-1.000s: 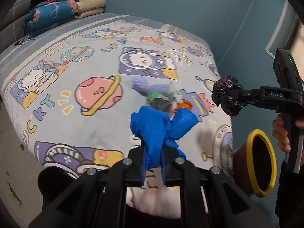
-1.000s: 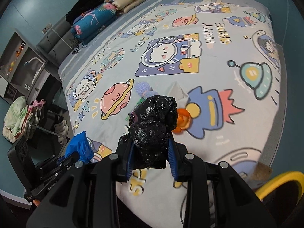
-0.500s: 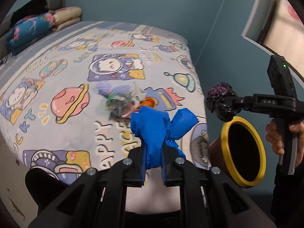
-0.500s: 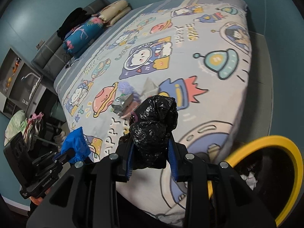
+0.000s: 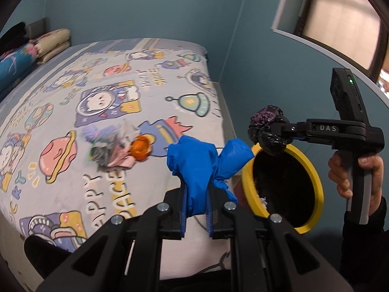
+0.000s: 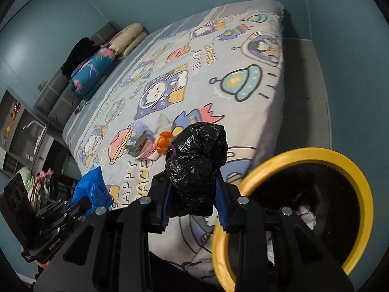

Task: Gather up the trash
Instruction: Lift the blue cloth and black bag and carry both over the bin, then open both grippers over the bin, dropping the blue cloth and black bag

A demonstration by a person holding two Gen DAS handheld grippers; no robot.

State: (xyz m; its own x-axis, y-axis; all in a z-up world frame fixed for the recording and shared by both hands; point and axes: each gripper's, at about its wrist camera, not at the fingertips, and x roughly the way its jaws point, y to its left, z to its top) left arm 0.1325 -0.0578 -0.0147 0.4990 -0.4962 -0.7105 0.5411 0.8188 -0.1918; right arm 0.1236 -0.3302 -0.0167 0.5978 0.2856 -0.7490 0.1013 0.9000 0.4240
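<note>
— What do I have in hand?

— My right gripper [image 6: 192, 209] clamps a black bag wad [image 6: 195, 168]; my left gripper [image 5: 197, 215] pinches a blue bag wad [image 5: 194, 165].

— The bin?

— The yellow-rimmed bin [image 6: 243, 194] sits at four o'clock, with white scraps inside. Neither wad is dropped yet.

— What's left?

— A litter pile [image 5: 116, 146] on the bed [image 5: 60, 112], eleven o'clock.
</note>
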